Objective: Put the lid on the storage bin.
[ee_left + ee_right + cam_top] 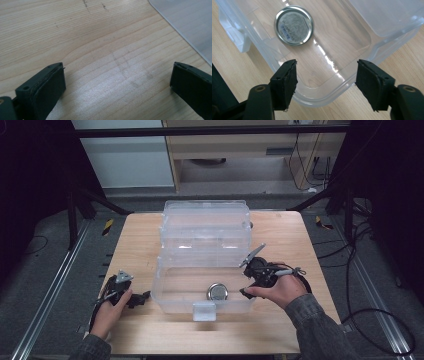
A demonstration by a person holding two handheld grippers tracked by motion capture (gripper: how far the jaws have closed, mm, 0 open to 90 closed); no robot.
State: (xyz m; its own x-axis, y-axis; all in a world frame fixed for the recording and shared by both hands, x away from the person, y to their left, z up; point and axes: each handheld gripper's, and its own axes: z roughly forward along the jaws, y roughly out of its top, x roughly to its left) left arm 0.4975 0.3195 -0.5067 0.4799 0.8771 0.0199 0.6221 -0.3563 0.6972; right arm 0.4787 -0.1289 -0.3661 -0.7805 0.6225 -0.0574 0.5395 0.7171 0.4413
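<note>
A clear plastic bin (175, 306) stands mid-table, its lid (206, 222) thrown back behind it. A round metal tin (217, 292) lies flat on the bin's floor near the front. My right gripper (245, 292) hovers at the bin's front right corner. In the right gripper view its jaws (327, 72) stand apart over the corner rim (324, 100), gripping nothing, with the tin (294, 25) farther in. My left gripper (142, 298) rests on the wood left of the bin. It is open (117, 75) with bare tabletop between its jaws.
A white latch (204, 311) hangs on the bin's front wall, also seen as the latch (239, 42) in the right gripper view. The bin's corner (190, 22) lies beyond the left jaws. Bare wood (285, 235) surrounds the bin. Cables trail on the floor to the right.
</note>
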